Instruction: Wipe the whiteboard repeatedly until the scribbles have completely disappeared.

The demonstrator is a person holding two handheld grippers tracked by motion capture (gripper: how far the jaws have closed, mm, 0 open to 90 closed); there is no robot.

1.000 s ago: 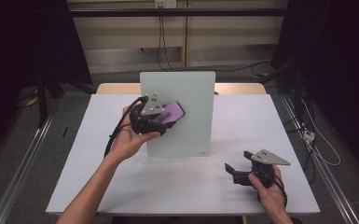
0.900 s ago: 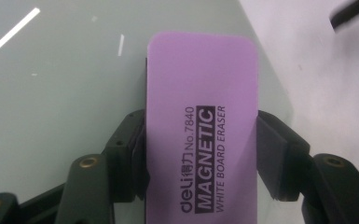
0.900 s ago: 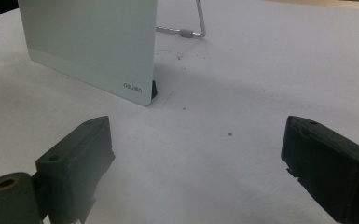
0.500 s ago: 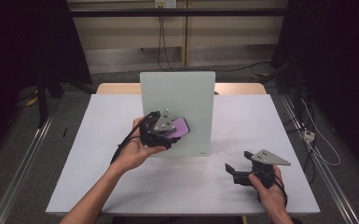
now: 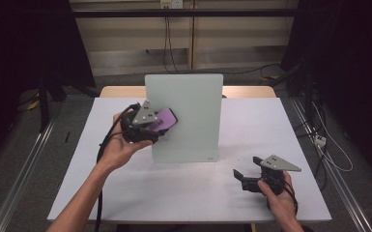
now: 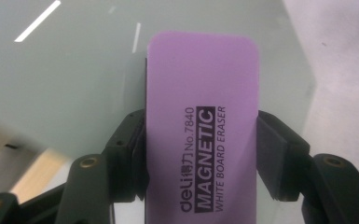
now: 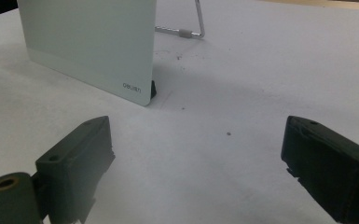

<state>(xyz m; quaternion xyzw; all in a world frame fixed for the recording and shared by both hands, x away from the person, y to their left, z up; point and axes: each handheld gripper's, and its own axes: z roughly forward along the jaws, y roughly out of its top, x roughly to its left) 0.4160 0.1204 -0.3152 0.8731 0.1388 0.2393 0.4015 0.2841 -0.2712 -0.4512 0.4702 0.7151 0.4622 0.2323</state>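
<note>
A small glass whiteboard (image 5: 188,116) stands upright on a wire stand in the middle of the white table (image 5: 125,203). My left gripper (image 5: 162,124) is shut on a purple magnetic whiteboard eraser (image 5: 165,119), held against the board's left part about halfway up. In the left gripper view the eraser (image 6: 200,121) sits between both black jaws with the board's pale surface (image 6: 74,70) right behind it. My right gripper (image 5: 244,178) rests low over the table at the front right, open with nothing between its jaws. The right gripper view has the board's lower corner (image 7: 98,51) ahead of my right gripper (image 7: 196,163).
The board's wire stand (image 7: 193,28) reaches back behind it. A wooden table edge (image 5: 121,92) shows behind the white one. Cables trail across the floor at the right and back. Dark curtains flank both sides.
My left hand with the eraser dropped down the board to the right, then swung back up and to the left. The right gripper has stayed where it was.
</note>
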